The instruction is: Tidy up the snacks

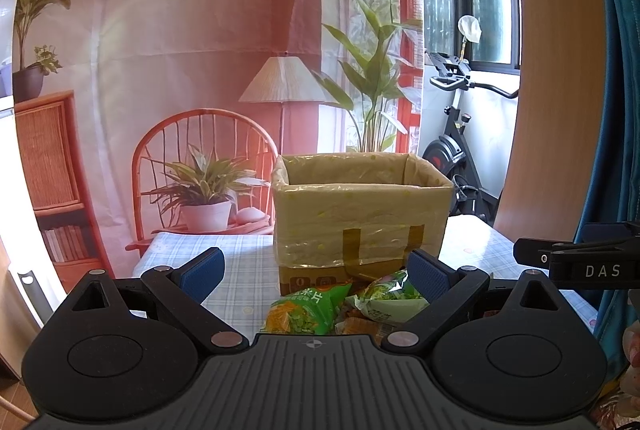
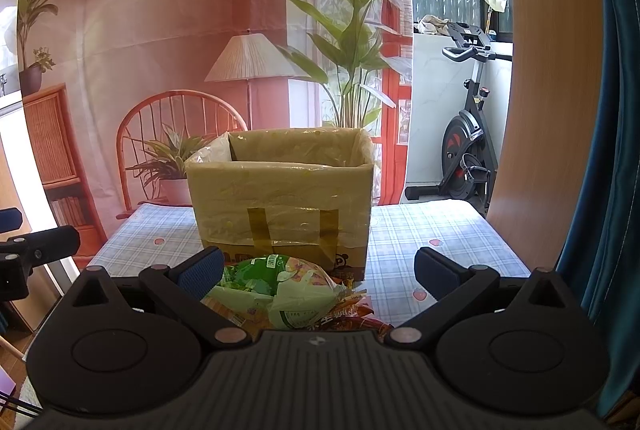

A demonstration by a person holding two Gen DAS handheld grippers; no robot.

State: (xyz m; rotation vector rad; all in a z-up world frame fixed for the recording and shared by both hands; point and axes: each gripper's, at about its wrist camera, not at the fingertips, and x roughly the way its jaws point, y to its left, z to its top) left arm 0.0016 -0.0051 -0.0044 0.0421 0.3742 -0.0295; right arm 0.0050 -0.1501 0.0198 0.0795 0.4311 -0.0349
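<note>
Two grippers face a cardboard box (image 1: 360,213) lined with a clear plastic bag, which stands open-topped on a table covered by a blue checked tablecloth (image 1: 240,250). The left gripper (image 1: 316,266) has its blue-padded jaws spread wide and holds nothing; low in the centre of its view, just in front of the box, lies a heap of snack packets, with a bright green packet (image 1: 304,310) beside a paler green packet (image 1: 388,300). In the right wrist view the right gripper (image 2: 320,270) is likewise spread wide and grips nothing, and the same heap sits between its fingers toward the left one: a pale green packet (image 2: 276,286) on top of a red-orange packet (image 2: 352,314), close against the box (image 2: 280,205). At the right edge of the left view the other gripper's black body marked "DAS" (image 1: 592,262) juts in; at the left edge of the right view a black part of the left tool (image 2: 36,250) shows. Behind the table hangs a printed backdrop (image 1: 180,69) with a chair, lamp and plants, and at the right of both views stand an exercise bike (image 2: 468,149), a wooden panel (image 2: 548,69) and a teal curtain (image 2: 616,149).
</note>
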